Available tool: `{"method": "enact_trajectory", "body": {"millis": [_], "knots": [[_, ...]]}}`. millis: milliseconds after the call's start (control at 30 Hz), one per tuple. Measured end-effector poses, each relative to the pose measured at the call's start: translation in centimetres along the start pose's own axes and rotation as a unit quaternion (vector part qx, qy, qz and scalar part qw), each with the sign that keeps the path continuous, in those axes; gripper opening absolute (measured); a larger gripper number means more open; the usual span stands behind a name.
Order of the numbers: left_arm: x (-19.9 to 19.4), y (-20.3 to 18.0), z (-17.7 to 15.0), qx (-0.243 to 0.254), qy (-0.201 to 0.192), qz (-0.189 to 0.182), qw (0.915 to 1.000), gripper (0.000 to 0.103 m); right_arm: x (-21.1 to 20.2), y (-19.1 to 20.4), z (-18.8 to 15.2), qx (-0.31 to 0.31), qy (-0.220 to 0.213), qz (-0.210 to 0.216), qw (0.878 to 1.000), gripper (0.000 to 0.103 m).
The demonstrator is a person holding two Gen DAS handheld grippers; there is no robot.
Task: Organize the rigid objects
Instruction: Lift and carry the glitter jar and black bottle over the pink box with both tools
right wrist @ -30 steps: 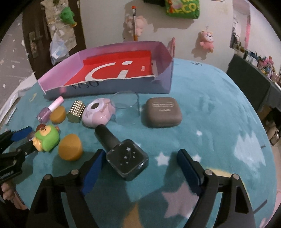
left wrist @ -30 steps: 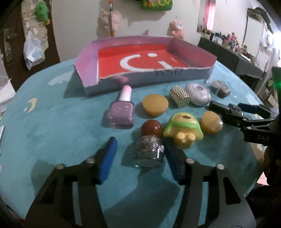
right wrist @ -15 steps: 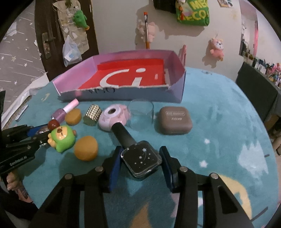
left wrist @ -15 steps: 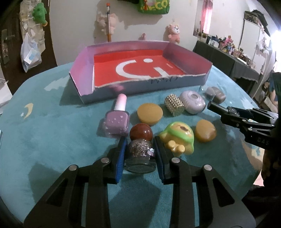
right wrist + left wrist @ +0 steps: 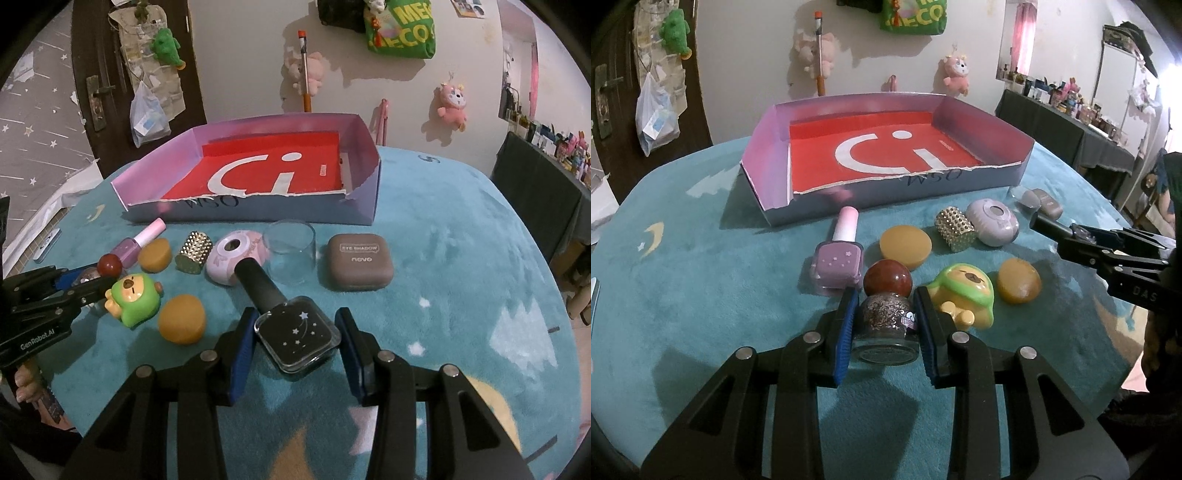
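Note:
My left gripper (image 5: 886, 314) is shut on a glitter bottle (image 5: 885, 323) with a round brown cap (image 5: 887, 280), lying on the teal cloth. My right gripper (image 5: 295, 328) is shut on a black starred nail polish bottle (image 5: 297, 334) with a black cap (image 5: 258, 282). Around them lie a purple nail polish (image 5: 837, 258), two amber pucks (image 5: 905, 245) (image 5: 1019, 280), a green-hooded toy (image 5: 964, 295), a studded gold cylinder (image 5: 955, 229) and a pale round case (image 5: 993, 221). The open box with a red floor (image 5: 886, 155) stands behind them.
A clear cup (image 5: 290, 254) and a brown eyeshadow case (image 5: 356, 266) lie right of the round case. The right gripper shows at the right of the left wrist view (image 5: 1108, 251). The table edge curves close on both sides.
Both grippers have closed from wide open onto their bottles: the left on the glitter bottle, the right on the black nail polish. The views have lifted slightly.

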State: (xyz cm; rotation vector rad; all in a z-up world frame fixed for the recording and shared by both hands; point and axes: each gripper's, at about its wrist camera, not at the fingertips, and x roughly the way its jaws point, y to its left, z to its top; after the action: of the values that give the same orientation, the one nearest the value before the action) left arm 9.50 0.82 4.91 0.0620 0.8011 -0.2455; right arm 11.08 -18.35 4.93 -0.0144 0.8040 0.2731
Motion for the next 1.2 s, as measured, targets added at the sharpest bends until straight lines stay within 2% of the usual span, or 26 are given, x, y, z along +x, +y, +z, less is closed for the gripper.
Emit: {"method": "enact_trajectory", "body": {"millis": [300,500,733,900,1200], "knots": [[-1.0,0.4,2.1,0.003,-0.029,0.002,0.9996,0.029,-0.7,-0.1,1.7,-0.005,-0.018,0.004,1.000,0.046],[-1.3,0.9,5.1,0.009,-0.059,0.005,0.9982,0.029,-1.1,-0.2,5.3,-0.021,-0.048,-0.001,0.999,0.046],[1.5,1.3,8.9,0.037,-0.053,0.009,0.9979,0.029,1.5,-0.3,9.8,-0.043,-0.051,-0.003,0.998,0.046],[4.5,2.0,11.4,0.049,-0.025,0.006,0.9984,0.029,4.6,-0.4,12.5,-0.068,-0.023,-0.005,0.997,0.046],[9.2,2.5,13.2,0.082,0.039,0.012,0.9958,0.029,10.8,-0.2,15.5,-0.124,0.079,-0.020,0.989,0.046]]}}
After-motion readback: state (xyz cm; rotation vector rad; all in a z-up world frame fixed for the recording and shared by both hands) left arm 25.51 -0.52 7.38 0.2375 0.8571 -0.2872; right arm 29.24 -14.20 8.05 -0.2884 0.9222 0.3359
